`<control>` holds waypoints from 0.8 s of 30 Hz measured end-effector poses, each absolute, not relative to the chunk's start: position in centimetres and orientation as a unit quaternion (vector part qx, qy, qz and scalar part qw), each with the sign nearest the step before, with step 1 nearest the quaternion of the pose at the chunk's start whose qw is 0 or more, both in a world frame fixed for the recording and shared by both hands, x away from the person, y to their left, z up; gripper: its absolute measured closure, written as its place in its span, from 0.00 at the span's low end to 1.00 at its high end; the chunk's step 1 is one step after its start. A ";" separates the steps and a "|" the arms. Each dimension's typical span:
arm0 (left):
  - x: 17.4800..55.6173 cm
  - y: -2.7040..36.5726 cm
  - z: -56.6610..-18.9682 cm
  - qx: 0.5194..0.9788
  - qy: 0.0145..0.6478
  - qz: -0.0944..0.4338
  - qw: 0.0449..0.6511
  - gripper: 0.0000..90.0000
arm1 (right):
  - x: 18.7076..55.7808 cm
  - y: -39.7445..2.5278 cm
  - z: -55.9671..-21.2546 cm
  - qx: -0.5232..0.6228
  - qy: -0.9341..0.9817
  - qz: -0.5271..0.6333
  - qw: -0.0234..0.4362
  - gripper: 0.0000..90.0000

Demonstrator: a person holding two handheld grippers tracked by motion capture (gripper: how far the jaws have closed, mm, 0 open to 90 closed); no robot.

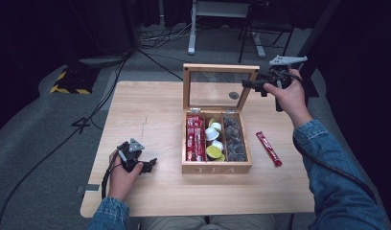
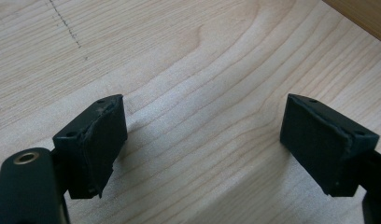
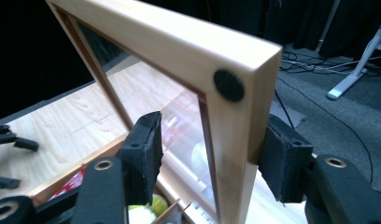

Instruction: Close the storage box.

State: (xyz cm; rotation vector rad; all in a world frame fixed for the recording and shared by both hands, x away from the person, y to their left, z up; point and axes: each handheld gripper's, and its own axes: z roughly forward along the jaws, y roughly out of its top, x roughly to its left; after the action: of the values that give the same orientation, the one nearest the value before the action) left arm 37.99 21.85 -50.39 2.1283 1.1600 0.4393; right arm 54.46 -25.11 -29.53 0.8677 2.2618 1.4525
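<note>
Right gripper straddles the tea box lid edge (jaws not quite clamped); left gripper rests released. Next: swing lid shut

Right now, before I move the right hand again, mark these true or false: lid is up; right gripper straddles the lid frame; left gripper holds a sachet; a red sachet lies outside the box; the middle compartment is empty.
1. The tea box has its lid raised. True.
2. The right gripper has a jaw on each side of the lid's frame. True; whether both pads press on it I cannot tell.
3. The left gripper holds a sachet. False: it is open over bare table.
4. A red sachet lies outside the box. True, to its right.
5. The middle compartment is empty. False: it holds small pods.
</note>
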 end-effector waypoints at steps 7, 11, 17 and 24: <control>38.0 21.9 -50.4 0.815 0.444 0.169 0.332 0.17 | 52.5 -25.3 -29.7 0.299 0.802 0.496 0.149 0.45; 38.0 21.8 -50.4 0.814 0.445 0.169 0.332 0.17 | 51.1 -25.3 -29.5 0.288 0.811 0.486 0.156 0.44; 37.9 21.8 -50.4 0.814 0.446 0.170 0.332 0.17 | 49.3 -25.3 -29.4 0.273 0.819 0.476 0.168 0.45; 37.9 21.8 -50.4 0.814 0.446 0.170 0.331 0.17 | 47.5 -25.6 -29.9 0.265 0.827 0.466 0.171 0.45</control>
State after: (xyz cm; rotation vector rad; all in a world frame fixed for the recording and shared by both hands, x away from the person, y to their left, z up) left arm 37.92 21.83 -50.38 2.1273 1.1646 0.4456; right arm 47.54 -25.59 -29.89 0.7523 2.3476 1.3248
